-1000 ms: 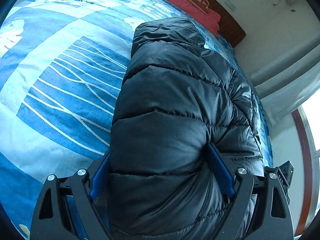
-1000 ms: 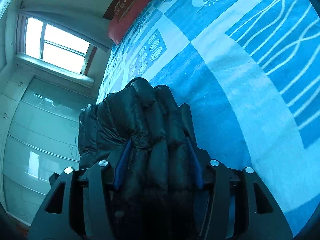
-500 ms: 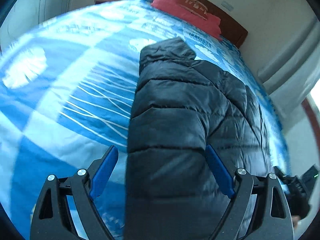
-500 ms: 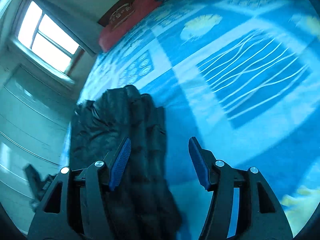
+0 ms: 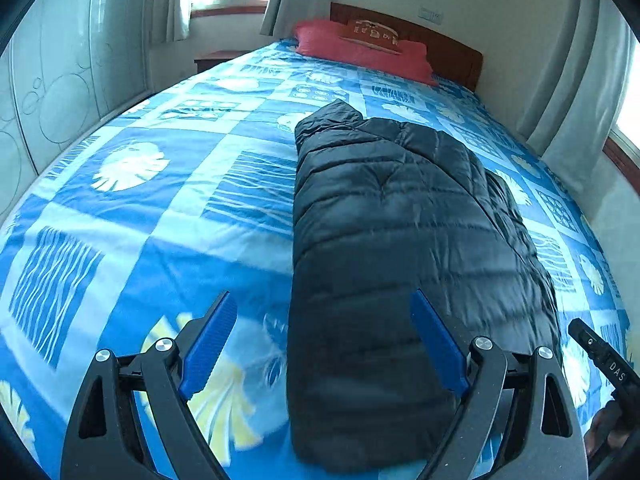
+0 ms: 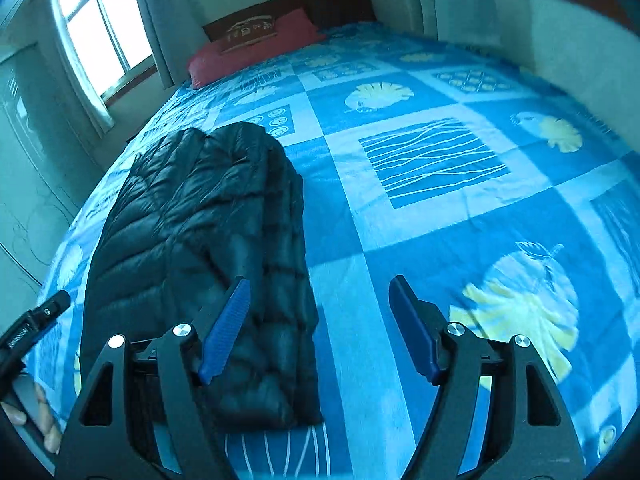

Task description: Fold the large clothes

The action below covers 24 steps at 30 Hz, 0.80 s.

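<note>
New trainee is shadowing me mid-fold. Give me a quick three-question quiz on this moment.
1. True or false: the left tool is shut on the jacket.
2. Which is the right tool over? A) pillow B) the jacket's edge and the bedspread C) floor
3. Fill in: the pillow at the headboard is ____.

Key:
1. False; its jaws are open and hold nothing.
2. B
3. Red
</note>
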Motion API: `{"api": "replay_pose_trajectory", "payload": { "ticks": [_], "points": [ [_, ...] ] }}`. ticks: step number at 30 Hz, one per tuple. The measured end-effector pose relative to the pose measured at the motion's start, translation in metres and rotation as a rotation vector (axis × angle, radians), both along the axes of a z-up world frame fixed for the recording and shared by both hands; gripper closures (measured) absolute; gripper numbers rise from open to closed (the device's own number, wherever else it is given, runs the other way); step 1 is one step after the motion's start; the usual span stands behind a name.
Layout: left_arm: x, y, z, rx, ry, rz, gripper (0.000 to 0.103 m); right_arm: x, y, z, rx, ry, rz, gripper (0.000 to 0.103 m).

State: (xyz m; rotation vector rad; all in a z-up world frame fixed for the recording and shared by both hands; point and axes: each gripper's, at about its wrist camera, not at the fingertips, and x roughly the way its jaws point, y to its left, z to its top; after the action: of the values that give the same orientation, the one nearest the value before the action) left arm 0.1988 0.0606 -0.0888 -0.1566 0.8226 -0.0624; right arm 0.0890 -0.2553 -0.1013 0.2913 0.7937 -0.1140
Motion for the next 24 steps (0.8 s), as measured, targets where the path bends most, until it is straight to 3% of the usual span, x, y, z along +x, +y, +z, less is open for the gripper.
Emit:
{"api": "replay_pose_trajectory", "payload": {
  "ticks": [8,24],
  "points": [
    [-0.049,-0.002,0.008,0.106,-0.049,0.039,0.015,-0.038,0.022,0.017,-0.044,-0.052,0.026,0.025],
    [-0.101,-0.009,0.045,0.134,-0.162,0.030,0.015,-0.085,0.064,0.060,-0.138,-0.176,0.088,0.021]
  ]
}}
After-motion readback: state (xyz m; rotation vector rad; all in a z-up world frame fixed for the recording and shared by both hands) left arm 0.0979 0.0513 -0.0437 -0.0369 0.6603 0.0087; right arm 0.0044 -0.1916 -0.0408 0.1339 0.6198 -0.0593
